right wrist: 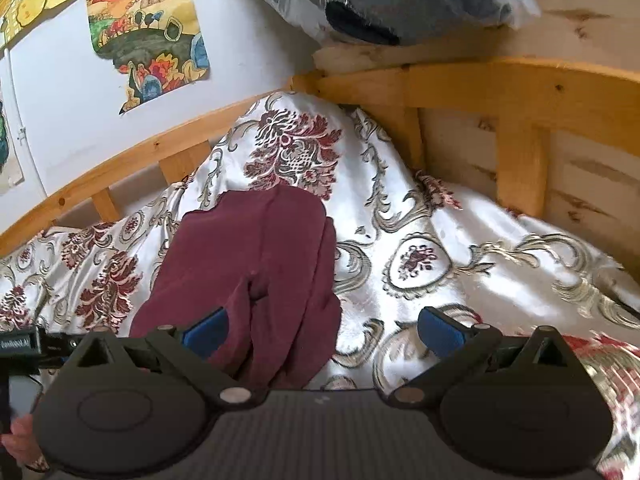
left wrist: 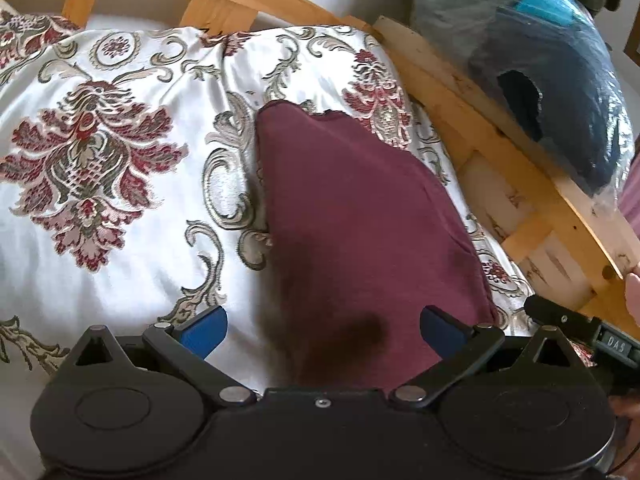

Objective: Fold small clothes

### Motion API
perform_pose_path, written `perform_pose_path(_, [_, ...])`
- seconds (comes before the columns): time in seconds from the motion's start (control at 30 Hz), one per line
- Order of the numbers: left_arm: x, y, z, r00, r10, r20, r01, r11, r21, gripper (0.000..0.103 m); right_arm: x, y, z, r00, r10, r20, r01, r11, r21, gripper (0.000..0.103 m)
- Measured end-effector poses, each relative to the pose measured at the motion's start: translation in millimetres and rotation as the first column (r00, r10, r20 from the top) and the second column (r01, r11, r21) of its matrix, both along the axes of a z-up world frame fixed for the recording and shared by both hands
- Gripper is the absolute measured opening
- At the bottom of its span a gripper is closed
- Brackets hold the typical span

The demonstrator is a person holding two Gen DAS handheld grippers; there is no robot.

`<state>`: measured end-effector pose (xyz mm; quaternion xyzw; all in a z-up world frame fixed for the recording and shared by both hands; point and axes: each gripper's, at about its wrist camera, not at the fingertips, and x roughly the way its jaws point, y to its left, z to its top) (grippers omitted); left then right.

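A maroon garment is found lying on the floral bedspread, near the corner of the wooden bed frame; in the right wrist view the same maroon garment is seen left of centre on the floral bedspread. The left gripper is held with jaws spread wide, nothing pinched, the near end of the cloth lying below and between its fingers. The right gripper is likewise wide and empty, its left finger over the cloth's near edge; whether it touches cannot be told. Risks are judged as follows: the satin-looking cover is rumpled and may be caught together with the cloth if a pinch is taken too deep; only the upper layer may be taken, since the piece looks already doubled, with a crease and overlapping lobes noted in the right view, so the stack could be pulled apart; a one-sided lift could skew the fold. The long axis is read as running from the grippers away toward the headboard-side rail, the narrower end pointing away in the left view. The bagged bundle on the frame is well apart and is not considered a hazard.
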<state>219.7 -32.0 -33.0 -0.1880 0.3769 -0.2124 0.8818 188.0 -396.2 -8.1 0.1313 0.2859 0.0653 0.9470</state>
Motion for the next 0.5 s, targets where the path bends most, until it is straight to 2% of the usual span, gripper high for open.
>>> perform_pose_path(0.07, [2.4, 1.7, -3.2, 1.0, 0.004, -0.014, -0.004, 1.0, -0.015, 0.102, 14.1, -2.2, -1.2, 1.0, 0.014, -0.02, -0.014, 1.0, 0.019, 0.103])
perform_pose_path(0.23, [9.1, 5.8, -14.2, 0.998, -0.015, -0.064, 0.008, 0.994, -0.113, 0.102, 56.9, -5.8, -5.6, 0.996, 0.078, -0.042, -0.075, 0.995, 0.072, 0.103])
perform_pose_path(0.4, [12.0, 3.4, -21.2, 0.997, -0.042, -0.061, 0.033, 0.99, -0.141, 0.102, 97.8, -7.3, -12.0, 0.985, 0.163, -0.051, -0.155, 0.979, 0.133, 0.103])
perform_pose_path(0.5, [15.8, 1.6, -26.4, 0.996, -0.047, -0.078, 0.036, 0.99, -0.14, 0.102, 123.9, -13.0, -19.6, 0.984, 0.166, -0.062, -0.151, 0.969, 0.196, 0.103])
